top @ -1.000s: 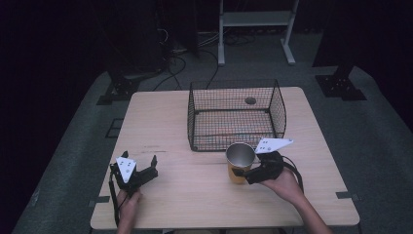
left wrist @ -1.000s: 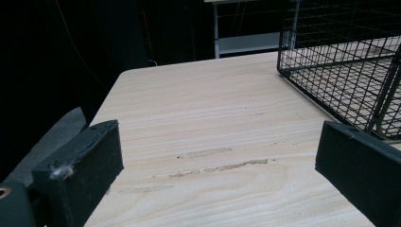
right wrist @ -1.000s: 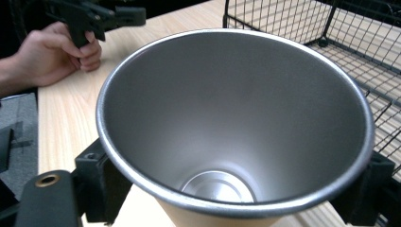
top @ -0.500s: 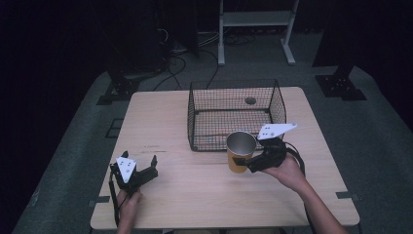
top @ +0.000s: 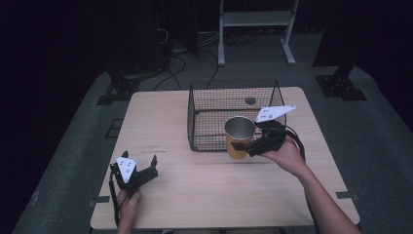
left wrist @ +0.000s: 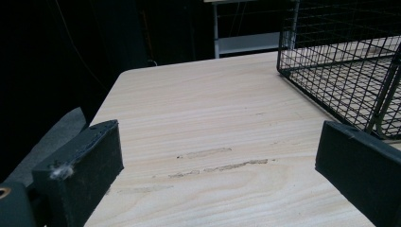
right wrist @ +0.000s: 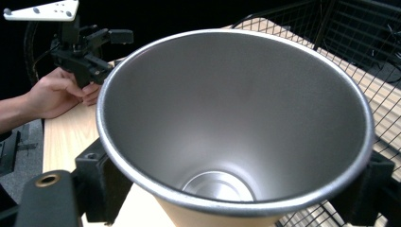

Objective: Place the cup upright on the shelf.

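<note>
Your right gripper (top: 249,146) has the yellow-sided steel cup with the bare metal inside (top: 238,136) clamped between its jaws, and the change over the last second is plain: a second ago the cup sat low, just off the near wall of the black wire basket (top: 234,114); now it is up off the pale wooden table (top: 204,195) and has moved toward the far side, so that in the high view its rim overlaps the basket's near wall. It stays upright, mouth open to the ceiling. In the right gripper view the cup (right wrist: 236,127) is empty, nothing but the round steel base showing at the bottom, with a black jaw pressed against each side.

That lift reads to me as the carry into the basket: the pick is done, the cup is in the air, and what remains is getting it over the near wall and down inside. I cannot tell from here whether its base already clears the top wire, so watch that edge.

Your left gripper (top: 136,171) hasn't budged, parked near the table's near left corner, jaws spread wide with nothing between them. The left gripper view shows bare wood between the jaws and the basket's (left wrist: 345,61) corner off at the right.
</note>
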